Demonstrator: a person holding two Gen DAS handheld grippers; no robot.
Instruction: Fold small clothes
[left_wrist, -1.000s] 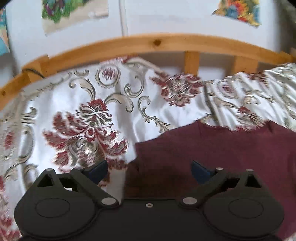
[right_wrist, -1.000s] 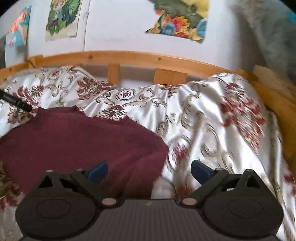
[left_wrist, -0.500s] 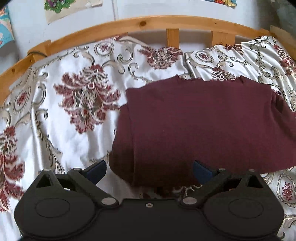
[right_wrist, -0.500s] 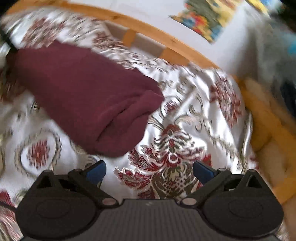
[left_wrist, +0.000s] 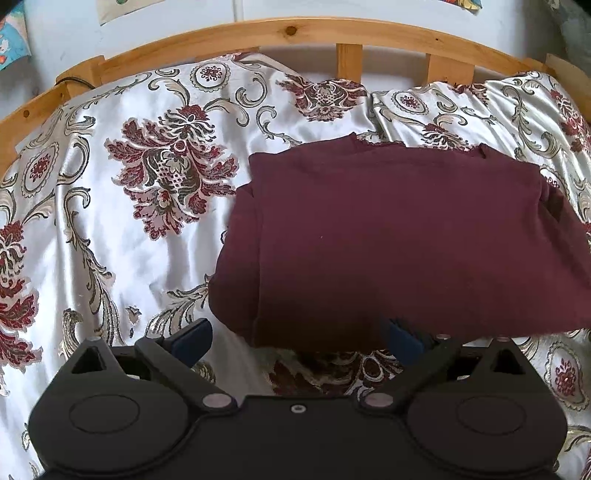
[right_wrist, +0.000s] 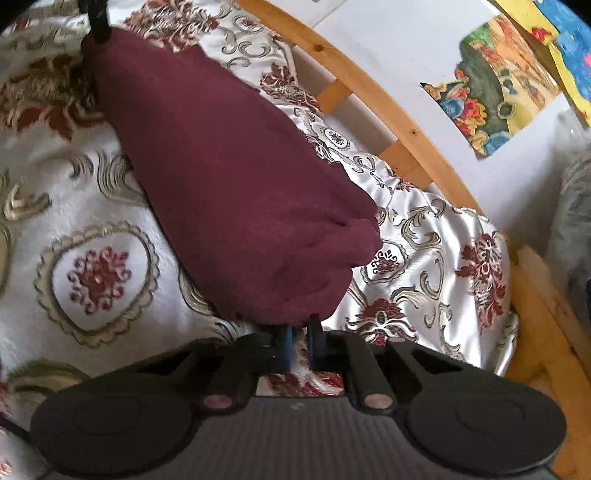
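**Inspector A:** Patterned satin bedspread covers a bed with a wooden rail along its far edge; posters hang on the wall behind. We find the maroon garment, already folded at least once, lying toward the middle of the bed, its long side parallel to the far rail.

**Inspector B:** We record the right gripper pressed together at the garment's near corner; the cloth edge meets the fingertips, so we judge it pinched. The left gripper stands spread, straddling the other near corner without pressing it.

**Inspector A:** We judge a further fold is starting. Next, the left gripper must close on its corner, then both lift together toward the far rail.

**Inspector B:** Nothing obstructs. We note slippery satin and stacked layers: a shallow pinch may catch only the top ply.
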